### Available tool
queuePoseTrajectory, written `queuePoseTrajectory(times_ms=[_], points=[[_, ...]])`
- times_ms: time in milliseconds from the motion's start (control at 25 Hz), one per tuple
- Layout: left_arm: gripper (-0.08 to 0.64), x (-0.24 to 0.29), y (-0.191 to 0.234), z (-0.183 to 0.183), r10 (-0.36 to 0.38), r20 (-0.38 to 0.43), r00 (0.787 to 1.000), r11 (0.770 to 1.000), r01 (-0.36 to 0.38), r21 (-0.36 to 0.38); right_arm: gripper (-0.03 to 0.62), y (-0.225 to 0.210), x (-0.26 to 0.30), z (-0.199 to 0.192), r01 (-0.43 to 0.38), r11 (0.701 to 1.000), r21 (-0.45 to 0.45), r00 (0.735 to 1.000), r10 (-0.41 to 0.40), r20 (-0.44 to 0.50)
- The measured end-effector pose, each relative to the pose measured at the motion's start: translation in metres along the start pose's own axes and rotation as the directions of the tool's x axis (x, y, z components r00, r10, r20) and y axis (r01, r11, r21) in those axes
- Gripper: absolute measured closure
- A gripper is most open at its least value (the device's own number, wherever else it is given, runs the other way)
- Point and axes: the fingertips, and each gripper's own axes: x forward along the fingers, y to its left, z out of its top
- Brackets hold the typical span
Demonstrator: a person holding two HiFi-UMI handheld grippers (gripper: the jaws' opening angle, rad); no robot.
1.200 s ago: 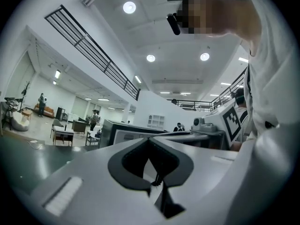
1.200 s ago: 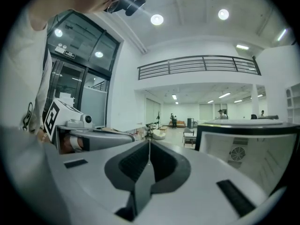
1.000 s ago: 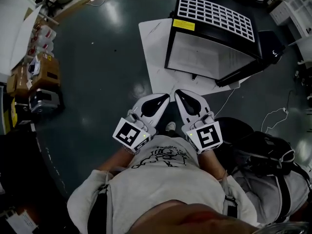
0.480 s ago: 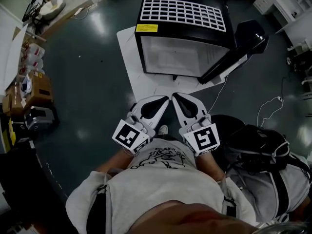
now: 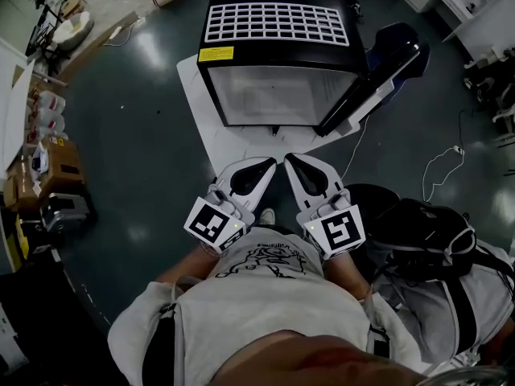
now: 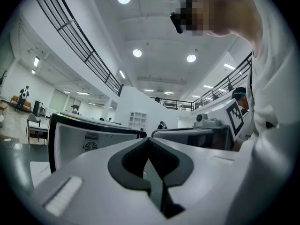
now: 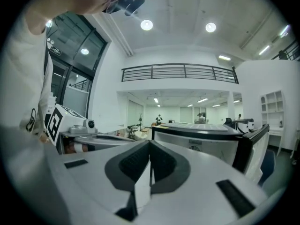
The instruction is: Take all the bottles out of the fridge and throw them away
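Behind the fridge [image 5: 278, 55], no bottles visible
Left gripper [image 5: 272, 162] and right gripper [image 5: 289, 161] closed on nothing; any bottles left mean going round to its open door [image 5: 378, 83].

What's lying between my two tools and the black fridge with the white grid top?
Only a stretch of the flat white board that the black fridge stands on; the head view shows it.
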Motion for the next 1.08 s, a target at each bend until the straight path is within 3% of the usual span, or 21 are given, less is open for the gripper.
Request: queuePoseTrajectory(times_ms=[280, 1080], points=[[0.551, 0.002, 0.005, 0.002, -0.02, -0.006, 1.0, 1.0, 0.02, 0.01, 0.583, -0.004, 0.004, 0.001, 0.042, 0.999, -0.001, 0.999, -0.042, 0.011], [0.551, 0.009, 0.015, 0.002, -0.026, -0.003, 1.0, 1.0, 0.026, 0.007, 0.583, -0.012, 0.011, 0.002, 0.055, 0.998, 0.006, 0.998, -0.055, 0.021]])
